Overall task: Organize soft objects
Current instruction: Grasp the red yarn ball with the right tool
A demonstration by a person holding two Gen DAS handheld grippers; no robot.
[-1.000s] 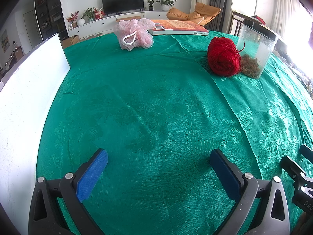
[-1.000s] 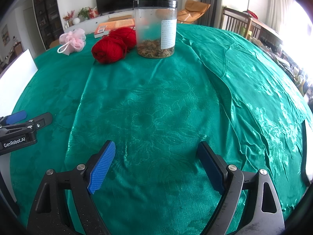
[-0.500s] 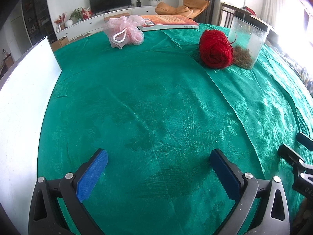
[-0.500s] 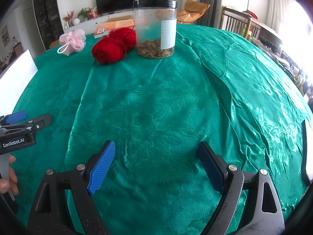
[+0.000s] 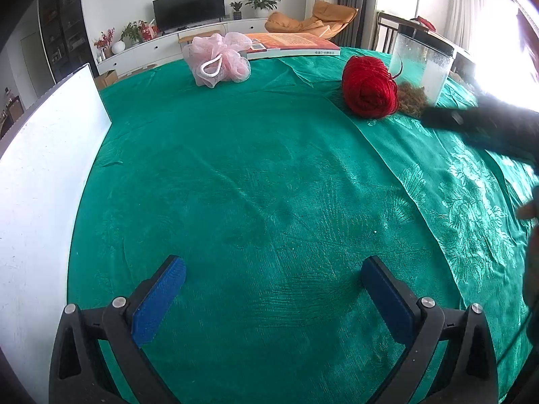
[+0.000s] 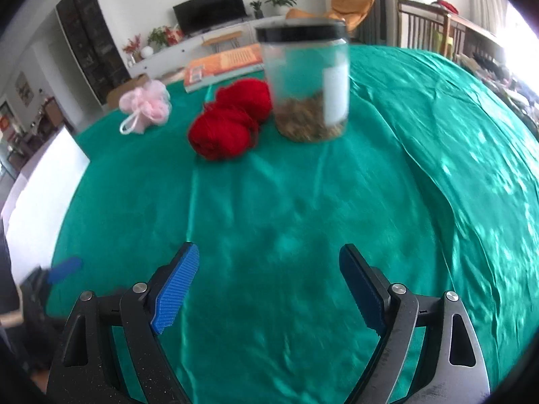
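A pink mesh bath pouf (image 5: 219, 59) (image 6: 145, 107) lies at the far side of the green tablecloth (image 5: 269, 175). Red yarn balls (image 5: 369, 87) (image 6: 229, 123) sit right of it, touching a clear jar (image 6: 308, 84) (image 5: 421, 67) with a black lid and brown bits inside. My left gripper (image 5: 273, 291) is open over bare cloth, well short of the pouf. My right gripper (image 6: 269, 286) is open too, nothing between its fingers, with the yarn and jar ahead. In the left wrist view the right gripper appears as a dark blur (image 5: 478, 124) near the yarn.
A white board (image 5: 43, 175) (image 6: 40, 185) stands along the table's left edge. An orange book (image 5: 289, 43) (image 6: 222, 64) lies behind the pouf. A hand (image 5: 529, 212) shows at the right edge. Chairs and a TV cabinet stand beyond the table.
My right gripper has swept forward toward the yarn and jar, blurring its view. The left gripper has shifted slightly forward; both stay open.
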